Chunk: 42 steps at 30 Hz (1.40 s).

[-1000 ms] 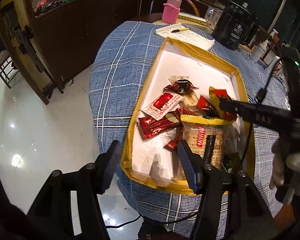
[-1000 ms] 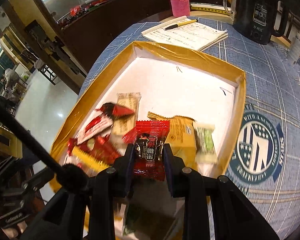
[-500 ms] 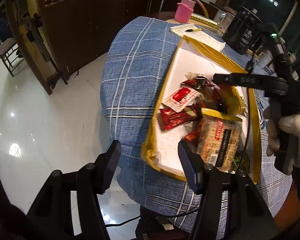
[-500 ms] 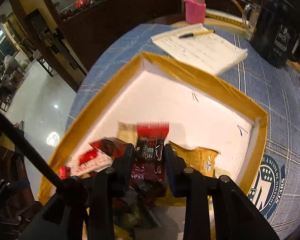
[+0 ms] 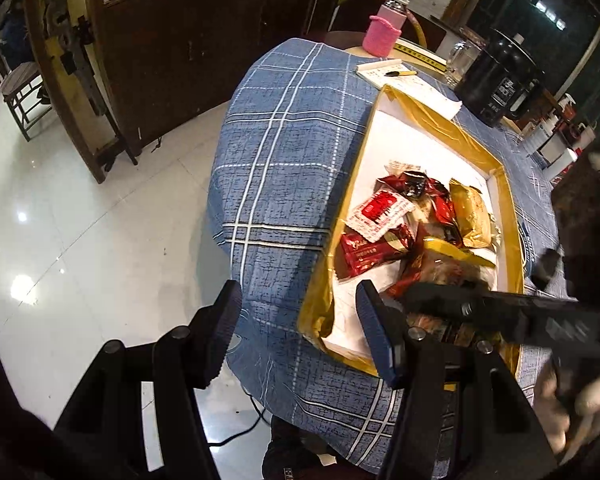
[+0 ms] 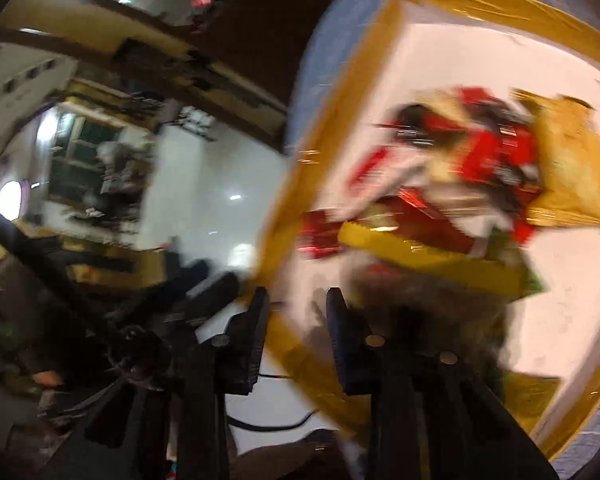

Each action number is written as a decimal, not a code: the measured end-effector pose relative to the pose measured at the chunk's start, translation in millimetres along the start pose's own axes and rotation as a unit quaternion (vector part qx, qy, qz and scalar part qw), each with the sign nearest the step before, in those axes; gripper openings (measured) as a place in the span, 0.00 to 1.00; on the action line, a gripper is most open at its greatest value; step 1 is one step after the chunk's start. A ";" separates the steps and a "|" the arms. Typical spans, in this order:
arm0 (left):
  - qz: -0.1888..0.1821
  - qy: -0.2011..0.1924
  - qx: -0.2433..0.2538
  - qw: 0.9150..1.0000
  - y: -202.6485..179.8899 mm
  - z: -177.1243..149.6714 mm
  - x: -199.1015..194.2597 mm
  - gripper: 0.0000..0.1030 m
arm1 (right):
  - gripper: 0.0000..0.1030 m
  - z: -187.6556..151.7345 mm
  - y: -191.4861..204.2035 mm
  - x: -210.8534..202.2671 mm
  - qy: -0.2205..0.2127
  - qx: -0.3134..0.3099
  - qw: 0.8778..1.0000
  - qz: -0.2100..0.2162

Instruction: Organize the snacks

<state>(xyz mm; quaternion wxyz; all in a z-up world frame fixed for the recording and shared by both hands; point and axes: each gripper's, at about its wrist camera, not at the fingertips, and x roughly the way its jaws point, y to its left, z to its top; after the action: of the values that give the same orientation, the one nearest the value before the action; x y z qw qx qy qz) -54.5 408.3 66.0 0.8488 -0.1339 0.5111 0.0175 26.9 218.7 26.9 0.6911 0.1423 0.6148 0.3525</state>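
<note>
A shallow white box with a gold-taped rim (image 5: 342,220) lies on the blue plaid tablecloth (image 5: 284,148) and holds a pile of snack packets (image 5: 416,220): red ones, a white-and-red one (image 5: 380,210) and gold ones. My left gripper (image 5: 298,330) is open and empty, above the table's near edge beside the box's near-left corner. My right gripper (image 6: 296,322) is open and empty over the box's near rim (image 6: 300,356); its view is blurred, with the snack pile (image 6: 472,184) ahead. Its arm (image 5: 512,314) crosses the left wrist view above the box.
At the table's far end lie a notepad with a pen (image 5: 384,74), a pink-sleeved bottle (image 5: 382,30), a glass mug (image 5: 458,64) and a black kettle (image 5: 496,80). A dark wooden cabinet (image 5: 188,40) and white tiled floor (image 5: 80,220) are to the left.
My right gripper let go of the red packet in the box, opened, and swung back to the near-left rim. My left gripper drew further left off the box.
</note>
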 end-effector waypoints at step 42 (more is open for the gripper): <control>0.056 -0.310 0.017 0.949 -166.2 -84.8 -190.6 0.81 | 0.53 -183.3 -14.7 -298.8 -0.377 -0.164 0.899 -0.153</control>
<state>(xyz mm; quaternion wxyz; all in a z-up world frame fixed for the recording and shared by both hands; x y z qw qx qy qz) -190.9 247.7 229.6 0.9652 -0.0782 0.2300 0.0969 -141.3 -33.0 204.3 0.9299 0.0537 0.2563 0.2583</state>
